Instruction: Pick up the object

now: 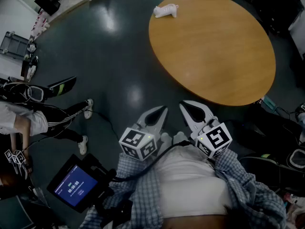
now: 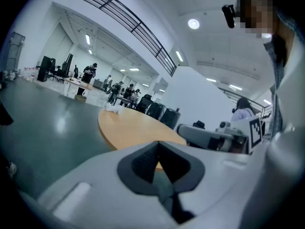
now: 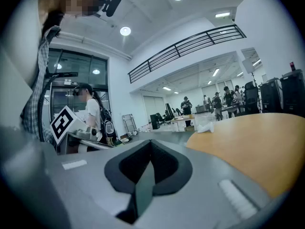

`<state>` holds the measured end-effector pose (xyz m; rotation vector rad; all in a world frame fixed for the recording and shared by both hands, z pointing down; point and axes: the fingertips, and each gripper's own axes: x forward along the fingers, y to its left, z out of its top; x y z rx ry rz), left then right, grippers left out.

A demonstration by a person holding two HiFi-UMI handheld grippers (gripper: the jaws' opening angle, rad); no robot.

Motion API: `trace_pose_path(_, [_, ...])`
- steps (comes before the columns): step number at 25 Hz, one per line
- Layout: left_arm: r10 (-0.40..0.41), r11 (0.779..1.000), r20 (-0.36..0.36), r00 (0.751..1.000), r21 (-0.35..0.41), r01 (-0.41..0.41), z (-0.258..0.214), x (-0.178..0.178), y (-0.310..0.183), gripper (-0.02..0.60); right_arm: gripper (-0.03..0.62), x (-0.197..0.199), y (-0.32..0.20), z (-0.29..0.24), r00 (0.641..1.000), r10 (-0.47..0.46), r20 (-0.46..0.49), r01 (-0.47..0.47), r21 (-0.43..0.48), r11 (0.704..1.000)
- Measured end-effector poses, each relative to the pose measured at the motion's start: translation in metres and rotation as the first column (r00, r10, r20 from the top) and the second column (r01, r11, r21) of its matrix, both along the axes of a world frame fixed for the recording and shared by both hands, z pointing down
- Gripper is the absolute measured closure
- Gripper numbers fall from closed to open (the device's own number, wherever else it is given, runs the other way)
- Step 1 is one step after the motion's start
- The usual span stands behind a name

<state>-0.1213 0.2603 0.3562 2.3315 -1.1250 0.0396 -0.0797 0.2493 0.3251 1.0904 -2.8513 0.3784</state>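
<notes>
A small white soft object (image 1: 165, 10) lies on the far left edge of a round wooden table (image 1: 214, 46). Both grippers are held close to the person's body, over the floor and short of the table's near edge. My left gripper (image 1: 162, 112) is shut with nothing in it, and my right gripper (image 1: 187, 108) beside it is shut and empty too. In the left gripper view the white object (image 2: 113, 109) is tiny at the table's (image 2: 136, 128) far end, beyond the shut jaws (image 2: 158, 146). The right gripper view shows the object (image 3: 206, 127) on the table (image 3: 257, 140), far past its shut jaws (image 3: 150, 146).
The floor is dark green. A person with white sneakers (image 1: 87, 109) stands at the left. A lit tablet screen (image 1: 75, 186) hangs low at the left. Dark bags and gear (image 1: 281, 142) lie on the floor to the right of the table. Desks and people fill the far hall.
</notes>
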Motion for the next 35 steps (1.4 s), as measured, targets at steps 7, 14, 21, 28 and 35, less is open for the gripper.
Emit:
trace_pose_path(7, [-0.007, 1.000, 0.003, 1.000, 0.003, 0.007, 0.012, 0.034, -0.001, 0.580, 0.588, 0.034, -0.001, 0.015, 1.000, -0.006, 0.004, 0.006, -0.009, 1.000])
trace_pose_path(14, [-0.005, 1.000, 0.004, 1.000, -0.003, 0.005, 0.003, 0.022, -0.003, 0.580, 0.588, 0.021, -0.004, 0.005, 1.000, -0.008, 0.004, 0.008, -0.011, 1.000])
trace_pose_path(21, [-0.014, 1.000, 0.013, 1.000, -0.001, 0.014, 0.018, 0.061, -0.010, 0.580, 0.588, 0.062, -0.012, 0.022, 1.000, 0.001, 0.019, 0.000, -0.027, 1.000])
trace_pose_path(28, [-0.043, 0.999, 0.025, 0.999, 0.011, 0.043, 0.021, 0.074, -0.018, 0.580, 0.588, 0.079, -0.018, 0.030, 1.000, -0.022, 0.016, 0.023, -0.029, 0.999])
trace_pose_path(35, [-0.076, 0.997, 0.028, 0.997, 0.014, 0.076, 0.020, 0.057, -0.019, 0.580, 0.588, 0.071, -0.020, 0.030, 1.000, -0.029, 0.002, 0.029, -0.024, 0.999])
